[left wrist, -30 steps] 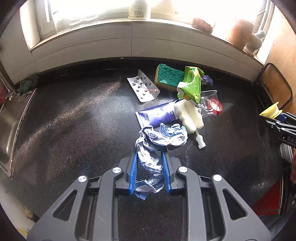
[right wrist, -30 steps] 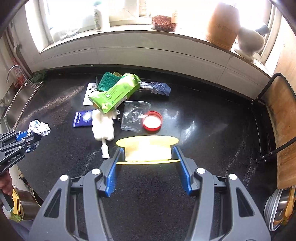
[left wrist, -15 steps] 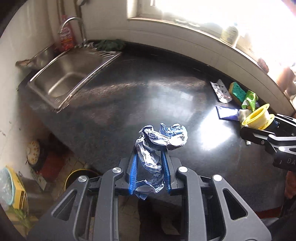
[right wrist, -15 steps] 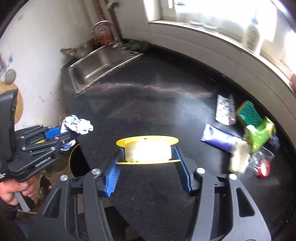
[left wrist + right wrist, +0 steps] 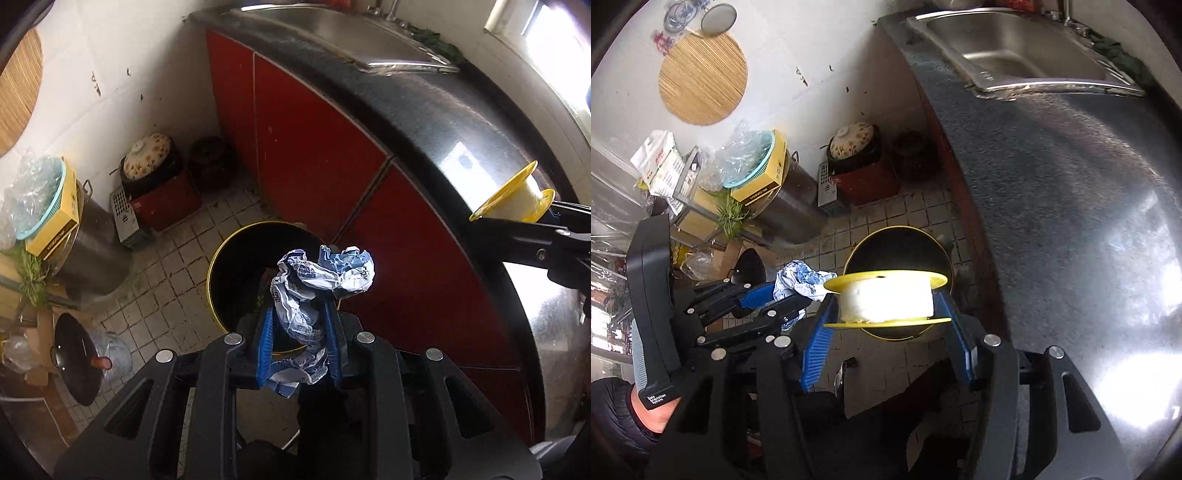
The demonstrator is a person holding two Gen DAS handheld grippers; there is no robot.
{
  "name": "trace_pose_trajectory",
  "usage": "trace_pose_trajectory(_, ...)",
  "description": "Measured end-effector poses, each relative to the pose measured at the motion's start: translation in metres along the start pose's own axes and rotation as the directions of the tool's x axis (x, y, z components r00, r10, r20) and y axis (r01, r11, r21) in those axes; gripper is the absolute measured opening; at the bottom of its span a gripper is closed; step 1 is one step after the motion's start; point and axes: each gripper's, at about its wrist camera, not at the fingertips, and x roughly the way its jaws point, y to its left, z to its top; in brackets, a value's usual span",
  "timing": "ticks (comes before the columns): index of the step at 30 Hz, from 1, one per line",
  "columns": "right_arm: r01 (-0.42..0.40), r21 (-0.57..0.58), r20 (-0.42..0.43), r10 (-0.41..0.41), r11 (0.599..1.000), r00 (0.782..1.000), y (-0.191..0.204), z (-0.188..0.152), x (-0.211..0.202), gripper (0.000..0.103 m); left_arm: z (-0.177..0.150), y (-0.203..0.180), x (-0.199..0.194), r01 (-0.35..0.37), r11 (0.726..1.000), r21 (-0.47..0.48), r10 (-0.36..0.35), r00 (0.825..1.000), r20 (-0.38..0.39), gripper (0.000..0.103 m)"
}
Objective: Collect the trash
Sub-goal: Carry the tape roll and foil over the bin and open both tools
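Bin (image 5: 864,242): standing on the floor tiles beside the desk (image 5: 1071,184) — inside is looking dark.
Left tool (image 5: 301,325): pinching a crumpled wrapper (image 5: 317,273) above the bin.
Right tool (image 5: 886,314): clamping a yellow spool (image 5: 886,295) over it.

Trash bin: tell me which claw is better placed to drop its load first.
Probably the right claw: its yellow spool lines up with the bin opening. The left claw holds its crumpled wrapper over the bin's rim.

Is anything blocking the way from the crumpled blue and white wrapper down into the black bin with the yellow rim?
Nothing visible. The crumpled blue and white wrapper hangs over the open mouth of the black bin with the yellow rim, no lid on it.
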Motion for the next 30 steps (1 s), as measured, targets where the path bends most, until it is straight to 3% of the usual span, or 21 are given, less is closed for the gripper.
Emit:
trace_pose_trajectory(7,0.02,-0.057,-0.104,-0.026,0.998,0.994,0.018,0.031,0.075,0.057,0.001,0.037,0.05,0.04,0.998,-0.051,-0.042,0.998,-0.04,0.025)
trace_pose_trajectory(8,0.01,-0.051,-0.119,-0.016,0.999,0.993,0.017,0.034,0.082,0.061,0.001,0.04,0.055,0.041,0.998,-0.049,-0.044,0.998,-0.047,0.035)
trace_pose_trajectory(9,0.005,-0.045,-0.129,-0.01,0.999,0.992,0.018,0.037,0.086,0.072,0.001,0.043,0.057,0.04,0.998,-0.05,-0.043,0.998,-0.048,0.057)
trace_pose_trajectory(11,0.006,-0.045,-0.122,-0.012,0.999,0.992,0.018,0.04,0.087,0.078,0.001,0.046,0.056,0.026,0.998,-0.054,-0.027,0.999,-0.027,0.074)
trace_pose_trajectory(16,0.027,-0.046,-0.109,-0.032,0.999,0.994,0.014,0.04,0.074,0.079,0.002,0.045,0.053,0.021,0.999,-0.031,-0.022,0.999,-0.031,0.074)
trace_pose_trajectory(20,0.052,-0.002,-0.064,-0.052,0.999,0.997,0.0,0.031,0.039,0.08,0.006,0.03,0.035,0.014,1.0,0.027,-0.014,1.0,-0.004,0.078)
trace_pose_trajectory(24,0.104,0.066,0.04,-0.106,0.992,0.994,-0.024,0.009,-0.028,0.083,0.019,-0.011,0.003,0.011,0.991,0.13,-0.018,0.998,0.055,0.085)
trace_pose_trajectory(27,0.17,0.144,0.133,-0.189,0.975,0.973,-0.054,-0.019,-0.091,0.085,0.032,-0.061,-0.027,0.044,0.969,0.244,-0.073,0.991,0.114,0.087)
trace_pose_trajectory(30,0.257,0.259,0.201,-0.312,0.931,0.929,-0.09,-0.058,-0.153,0.087,0.044,-0.124,-0.048,0.083,0.924,0.373,-0.148,0.978,0.149,0.091)
